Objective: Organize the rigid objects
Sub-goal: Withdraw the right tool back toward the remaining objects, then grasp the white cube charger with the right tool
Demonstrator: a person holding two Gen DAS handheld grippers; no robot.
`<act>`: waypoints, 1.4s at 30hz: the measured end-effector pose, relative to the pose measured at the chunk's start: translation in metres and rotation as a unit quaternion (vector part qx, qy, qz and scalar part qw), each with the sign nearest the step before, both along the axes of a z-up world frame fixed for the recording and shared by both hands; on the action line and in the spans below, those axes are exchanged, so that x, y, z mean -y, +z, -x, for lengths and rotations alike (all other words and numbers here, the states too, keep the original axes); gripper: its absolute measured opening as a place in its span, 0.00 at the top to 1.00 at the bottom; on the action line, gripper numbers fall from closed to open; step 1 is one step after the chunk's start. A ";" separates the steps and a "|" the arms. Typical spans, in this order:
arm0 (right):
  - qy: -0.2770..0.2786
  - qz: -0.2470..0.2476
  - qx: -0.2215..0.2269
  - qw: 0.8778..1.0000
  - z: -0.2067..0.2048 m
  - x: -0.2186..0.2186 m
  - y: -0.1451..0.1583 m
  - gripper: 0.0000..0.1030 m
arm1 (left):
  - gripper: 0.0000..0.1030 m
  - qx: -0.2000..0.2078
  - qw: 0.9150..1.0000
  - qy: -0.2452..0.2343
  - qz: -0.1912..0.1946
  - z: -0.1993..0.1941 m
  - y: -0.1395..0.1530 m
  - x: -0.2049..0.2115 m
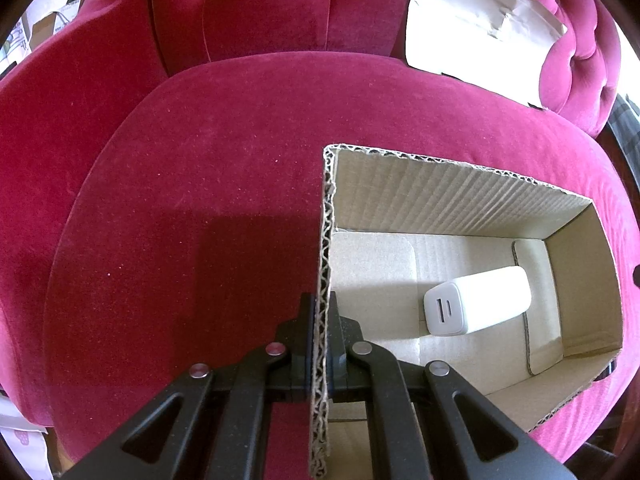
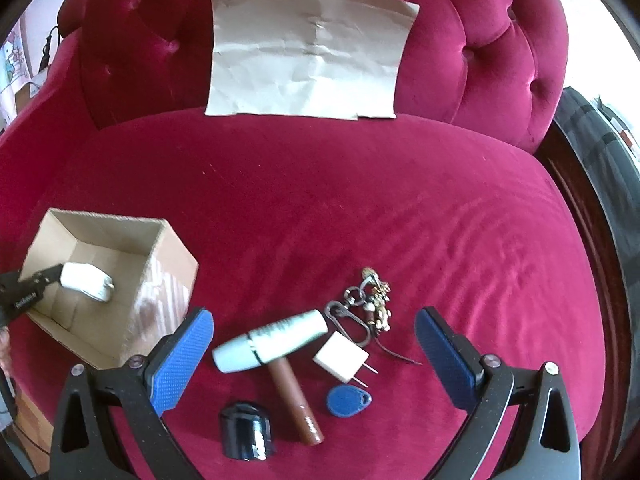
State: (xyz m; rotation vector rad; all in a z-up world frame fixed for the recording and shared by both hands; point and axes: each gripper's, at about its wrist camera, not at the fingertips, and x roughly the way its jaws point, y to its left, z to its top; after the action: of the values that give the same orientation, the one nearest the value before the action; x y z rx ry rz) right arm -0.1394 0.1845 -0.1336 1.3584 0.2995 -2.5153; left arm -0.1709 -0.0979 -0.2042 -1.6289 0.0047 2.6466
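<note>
An open cardboard box point(image 1: 460, 196) sits on a red velvet sofa seat, with a white charger block point(image 1: 478, 306) lying inside. My left gripper point(image 1: 321, 320) is shut on the box's left wall. In the right wrist view the box point(image 2: 168, 276) is at the left, with the charger point(image 2: 86, 282) in it. My right gripper point(image 2: 314, 360) is open above a cluster of items: a white tube point(image 2: 272, 340), a brown tube point(image 2: 296, 404), a white plug adapter point(image 2: 342, 358), a blue key fob point(image 2: 348, 400), a black cap point(image 2: 246, 430) and a keychain bunch point(image 2: 370, 304).
A crumpled sheet of brown paper point(image 2: 308, 50) leans on the tufted sofa back point(image 2: 480, 40). The seat point(image 2: 360, 200) stretches wide behind the items. A dark wooden edge and grey fabric point(image 2: 600, 152) lie to the right.
</note>
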 end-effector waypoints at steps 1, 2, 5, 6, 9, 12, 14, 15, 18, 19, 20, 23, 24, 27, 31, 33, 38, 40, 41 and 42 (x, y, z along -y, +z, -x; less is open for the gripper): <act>0.001 -0.001 0.003 1.000 0.000 -0.002 -0.003 0.00 | 0.96 0.000 1.000 0.000 0.000 0.000 0.000 0.000; 0.000 -0.002 0.006 1.000 0.000 -0.005 -0.006 0.00 | 0.96 0.000 1.000 0.000 0.000 0.000 0.000 0.000; 0.001 -0.004 0.013 1.000 0.001 -0.011 -0.014 0.00 | 0.96 -0.001 1.000 0.000 0.001 -0.001 0.000 0.000; 0.000 -0.005 0.016 1.000 0.001 -0.014 -0.017 0.00 | 0.96 -0.001 1.000 -0.001 0.001 0.000 0.000 0.001; -0.004 -0.004 0.026 1.000 0.003 -0.021 -0.026 0.00 | 0.96 -0.001 1.000 -0.001 0.002 0.000 0.000 0.001; -0.008 0.000 0.033 0.999 0.006 -0.028 -0.034 0.00 | 0.96 -0.001 1.000 0.000 0.002 0.000 0.000 0.001; -0.012 0.005 0.040 0.999 0.009 -0.033 -0.039 0.00 | 0.96 -0.001 1.000 0.000 0.003 0.001 0.000 0.001; -0.014 0.008 0.041 0.999 0.009 -0.034 -0.040 0.00 | 0.96 0.000 1.000 0.000 0.004 0.001 0.000 0.001; -0.017 0.012 0.043 0.999 0.010 -0.038 -0.043 0.00 | 0.96 0.000 1.000 0.000 0.004 0.000 0.001 0.001; -0.018 0.013 0.044 0.999 0.011 -0.039 -0.044 0.00 | 0.96 0.000 1.000 0.000 0.005 0.000 0.001 0.001; -0.019 0.013 0.046 0.999 0.011 -0.039 -0.045 0.00 | 0.96 0.000 1.000 0.000 0.004 0.000 0.001 0.001; -0.022 0.022 0.050 0.998 0.012 -0.041 -0.046 0.00 | 0.96 -0.001 1.000 -0.001 0.004 0.000 0.001 0.001; -0.022 0.024 0.051 0.998 0.012 -0.041 -0.046 0.00 | 0.96 -0.001 1.000 -0.001 0.004 0.000 0.001 0.001; -0.020 0.031 0.049 0.998 0.012 -0.040 -0.046 0.04 | 0.96 0.000 1.000 0.000 0.004 0.000 0.001 0.001; -0.010 0.029 0.050 0.998 0.011 -0.036 -0.047 0.17 | 0.96 0.000 1.000 0.000 0.005 0.001 0.001 0.002; -0.002 0.031 0.057 0.998 0.010 -0.034 -0.049 0.30 | 0.96 0.000 1.000 -0.001 0.005 0.000 0.001 0.001; 0.012 0.029 0.060 0.998 0.008 -0.030 -0.051 0.60 | 0.96 0.000 1.000 0.000 0.005 0.002 0.000 0.001; 0.011 0.030 0.060 0.998 0.009 -0.030 -0.050 0.60 | 0.96 0.000 1.000 0.000 0.005 0.002 0.000 0.002; 0.010 0.030 0.060 0.998 0.008 -0.030 -0.050 0.60 | 0.96 0.000 1.000 0.000 0.005 0.002 0.000 0.001; 0.009 0.028 0.060 0.998 0.008 -0.030 -0.050 0.60 | 0.96 0.000 1.000 0.000 0.005 0.002 0.000 0.001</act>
State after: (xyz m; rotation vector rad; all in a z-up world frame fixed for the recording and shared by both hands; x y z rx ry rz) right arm -0.1473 0.2148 -0.1840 1.4711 0.2128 -2.3959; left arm -0.1726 -0.0990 -0.2040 -1.6310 0.0186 2.6504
